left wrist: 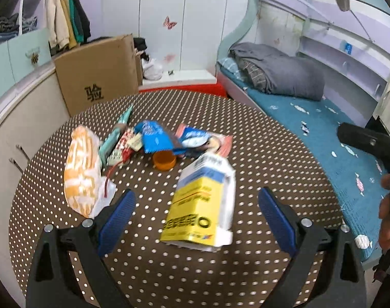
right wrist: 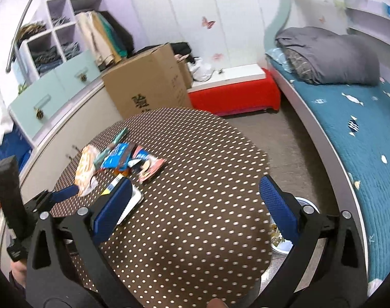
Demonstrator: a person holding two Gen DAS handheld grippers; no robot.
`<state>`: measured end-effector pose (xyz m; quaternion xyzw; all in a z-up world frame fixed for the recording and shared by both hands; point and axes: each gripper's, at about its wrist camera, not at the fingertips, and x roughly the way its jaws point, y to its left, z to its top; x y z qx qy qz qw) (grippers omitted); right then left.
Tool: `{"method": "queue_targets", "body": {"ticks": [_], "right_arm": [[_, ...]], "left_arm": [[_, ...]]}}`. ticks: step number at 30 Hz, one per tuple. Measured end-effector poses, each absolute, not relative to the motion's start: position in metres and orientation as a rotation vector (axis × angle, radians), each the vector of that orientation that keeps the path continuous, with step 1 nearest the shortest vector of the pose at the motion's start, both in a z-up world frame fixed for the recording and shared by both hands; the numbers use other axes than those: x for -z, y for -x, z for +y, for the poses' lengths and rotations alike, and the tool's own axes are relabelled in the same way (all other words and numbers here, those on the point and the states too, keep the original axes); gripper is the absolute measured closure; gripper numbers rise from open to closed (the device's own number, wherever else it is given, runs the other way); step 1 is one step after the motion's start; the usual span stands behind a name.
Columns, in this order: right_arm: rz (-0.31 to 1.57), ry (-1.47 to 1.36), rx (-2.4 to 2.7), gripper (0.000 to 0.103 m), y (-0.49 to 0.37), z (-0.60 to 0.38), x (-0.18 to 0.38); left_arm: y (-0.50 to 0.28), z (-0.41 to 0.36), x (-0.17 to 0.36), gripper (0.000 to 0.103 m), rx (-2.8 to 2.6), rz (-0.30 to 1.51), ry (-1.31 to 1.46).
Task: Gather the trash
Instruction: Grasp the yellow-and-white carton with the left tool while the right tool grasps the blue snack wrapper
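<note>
We held our left hand-held gripper (left wrist: pixel 196 205) spread wide around a rectangular yellow-and-white carton (left wrist: pixel 203 202) on the polka-dotted bench (left wrist: pixel 271 154); crinkled wrappers (left wrist: pixel 153 140) lay beyond. Our right hand-held gripper (right wrist: pixel 195 200) gaped empty.

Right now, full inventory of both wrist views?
table: 1, brown with white dots, round, centre
yellow-white carton: 1, lying on table between left fingers
orange cap: 1, on table beyond carton
orange-white wrapper: 1, table left
blue wrappers pile: several, mixed colours, table far side
cardboard box: 1, brown, behind table
red bench: 1, by wall
bed: 1, teal cover, grey blanket, right
bin: 1, floor, right of table
left gripper: open, around carton
right gripper: open, above table
</note>
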<state>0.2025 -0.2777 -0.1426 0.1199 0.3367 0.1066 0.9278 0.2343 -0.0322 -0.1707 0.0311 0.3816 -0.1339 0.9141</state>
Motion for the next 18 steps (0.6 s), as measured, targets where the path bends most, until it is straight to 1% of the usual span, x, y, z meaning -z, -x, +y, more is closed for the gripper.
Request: {"method": "queue_targets", "body": {"ticks": [5, 7, 8, 9, 11, 18], "right_arm": [[0.719, -0.231, -0.235, 0.006, -0.208, -0.265, 0.154], [0.727, -0.221, -0.234, 0.006, -0.211, -0.262, 0.157], [0.732, -0.215, -0.238, 0.006, -0.213, -0.259, 0.158], [0.734, -0.213, -0.242, 0.006, -0.214, -0.258, 0.160], [0.739, -0.203, -0.256, 0.006, -0.217, -0.254, 0.162], [0.770, -0.169, -0.347, 0.006, -0.237, -0.220, 0.166]], "left_arm": [[-0.249, -0.039, 0.188, 0.009, 0.309, 0.832, -0.079], [-0.257, -0.046, 0.196, 0.022, 0.326, 0.858, -0.109], [-0.259, -0.048, 0.199, 0.042, 0.336, 0.874, -0.111], [-0.262, -0.048, 0.203, 0.048, 0.342, 0.892, -0.101], [-0.263, -0.043, 0.204, 0.053, 0.345, 0.879, -0.069], [-0.238, -0.002, 0.202, 0.054, 0.266, 0.832, 0.044]]}}
